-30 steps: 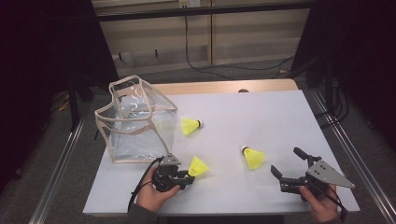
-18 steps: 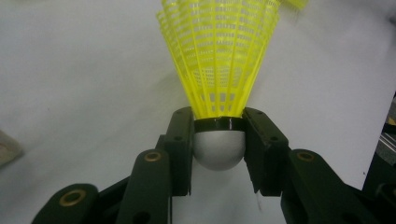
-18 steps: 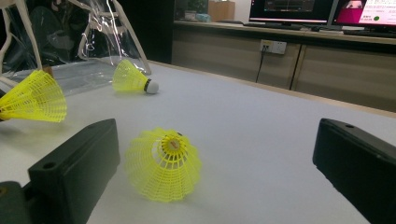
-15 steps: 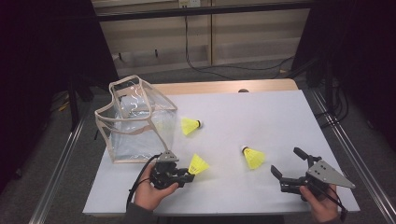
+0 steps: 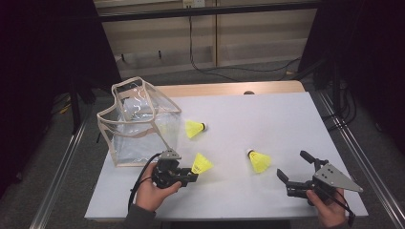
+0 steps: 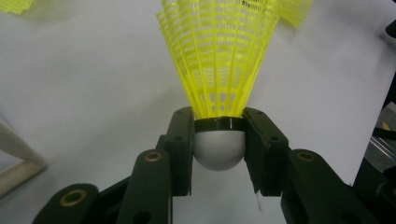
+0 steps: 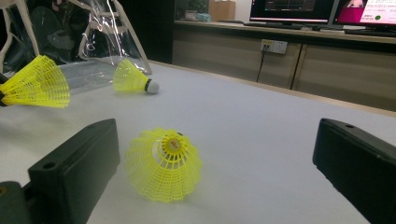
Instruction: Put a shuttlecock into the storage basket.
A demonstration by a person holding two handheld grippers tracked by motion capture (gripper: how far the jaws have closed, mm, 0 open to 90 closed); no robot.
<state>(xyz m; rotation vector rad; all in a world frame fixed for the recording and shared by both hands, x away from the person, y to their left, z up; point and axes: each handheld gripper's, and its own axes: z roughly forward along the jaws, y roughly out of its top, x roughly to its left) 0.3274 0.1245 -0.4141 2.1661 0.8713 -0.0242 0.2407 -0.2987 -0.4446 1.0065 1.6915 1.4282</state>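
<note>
Yellow plastic mesh shuttlecock with white rounded cork (image 6: 218,93) is clamped in the left gripper (image 5: 177,175), jaws closed on the black band above the cork, skirt pointing away. It sits just in front of the clear plastic bag with beige trim (image 5: 138,125), near its front right corner, probably lifted just off the white table (image 5: 267,114), hard to tell from above. So pick is done for one; nothing looks to be inside the bag yet, though its clear walls glare. Left to do: two more yellow shuttlecocks, one right of the bag (image 5: 194,128), one further right and nearer the person (image 5: 258,161). Right gripper (image 5: 297,172) is wide open, holding nothing, that nearer shuttlecock lying between its jaws' line of sight. Versus a second ago: held shuttlecock has shifted slightly toward the bag; right gripper and both loose shuttlecocks unchanged.
</note>
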